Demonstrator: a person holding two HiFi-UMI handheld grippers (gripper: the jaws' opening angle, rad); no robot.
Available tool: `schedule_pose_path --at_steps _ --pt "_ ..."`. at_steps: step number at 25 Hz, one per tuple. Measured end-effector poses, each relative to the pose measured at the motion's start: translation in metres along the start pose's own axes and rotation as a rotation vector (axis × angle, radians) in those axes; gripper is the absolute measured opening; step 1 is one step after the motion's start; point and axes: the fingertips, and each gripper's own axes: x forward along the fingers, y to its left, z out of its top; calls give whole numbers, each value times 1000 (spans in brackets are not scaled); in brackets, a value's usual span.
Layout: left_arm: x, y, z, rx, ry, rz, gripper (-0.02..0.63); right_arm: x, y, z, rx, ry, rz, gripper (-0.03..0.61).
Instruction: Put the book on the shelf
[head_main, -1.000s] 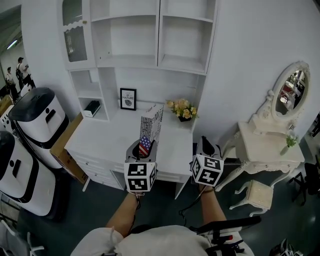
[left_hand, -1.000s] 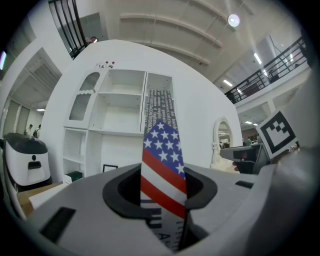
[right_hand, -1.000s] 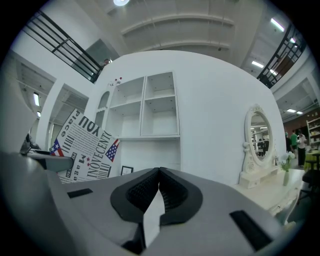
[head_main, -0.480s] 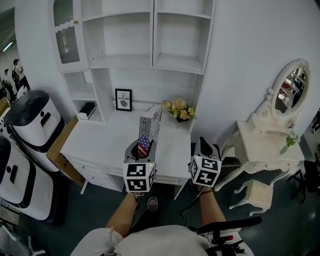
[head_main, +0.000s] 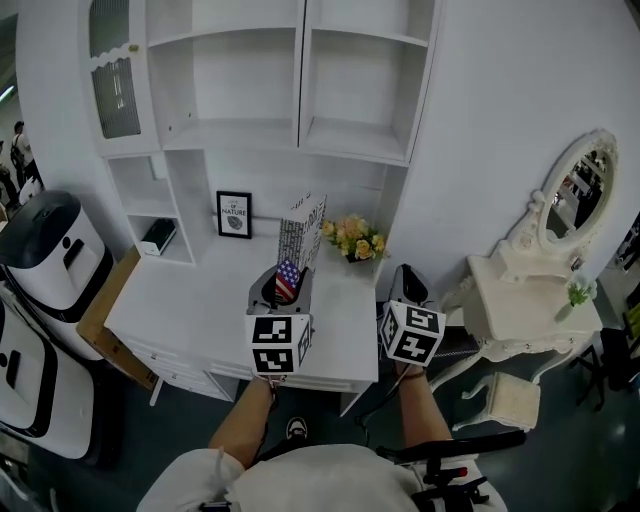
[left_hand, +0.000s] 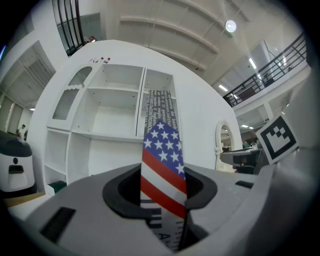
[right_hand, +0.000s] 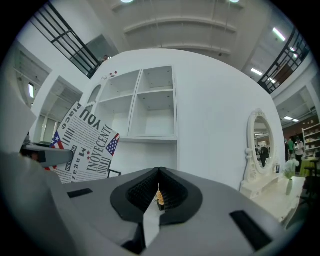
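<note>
White shelving (head_main: 236, 136) fills the wall ahead, its open upper compartments bare, and none of them has the book in it yet. The book (head_main: 303, 232), a slim volume with black newspaper-style lettering and a stars-and-stripes patch on its cover, stands upright in the left gripper (head_main: 285, 287), whose jaws are clamped on its lower end. The left gripper view shows the flag-printed edge (left_hand: 161, 165) rising straight out from between the pads, in line with the divider between two upper compartments. From the head view the book is held over the near part of the white desk (head_main: 190, 300), in front of the low niche where a small framed print (head_main: 234, 214) and a bunch of flowers (head_main: 352, 238) stand. It is well below the open shelves and apart from them. The right gripper (head_main: 406, 278) hovers just beside the left one, to its right, with its jaws drawn together on nothing. Its own view shows only a thin slit between the pads, with the book's cover (right_hand: 85, 145) off to the left. By my reading, the pick-up is done and the carry is under way. What remains is to lift the book to one of the empty compartments, slide it in upright, let go and draw the gripper clear.
</note>
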Motion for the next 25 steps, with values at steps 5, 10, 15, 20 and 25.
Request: schedule_pose_path --at_steps 5,10,15,20,25 --pt "35 16 7 -1 -15 -20 158 37 4 9 -5 -17 -9 21" --pt "66 23 15 4 -27 -54 158 70 -1 10 4 -11 -30 21" --pt "95 24 14 16 -23 -96 160 102 -2 10 11 -3 -47 21" --pt "117 29 11 28 -26 -127 160 129 -1 9 9 1 -60 21" --pt "136 30 5 27 -28 -161 160 147 -4 8 3 6 -79 21"
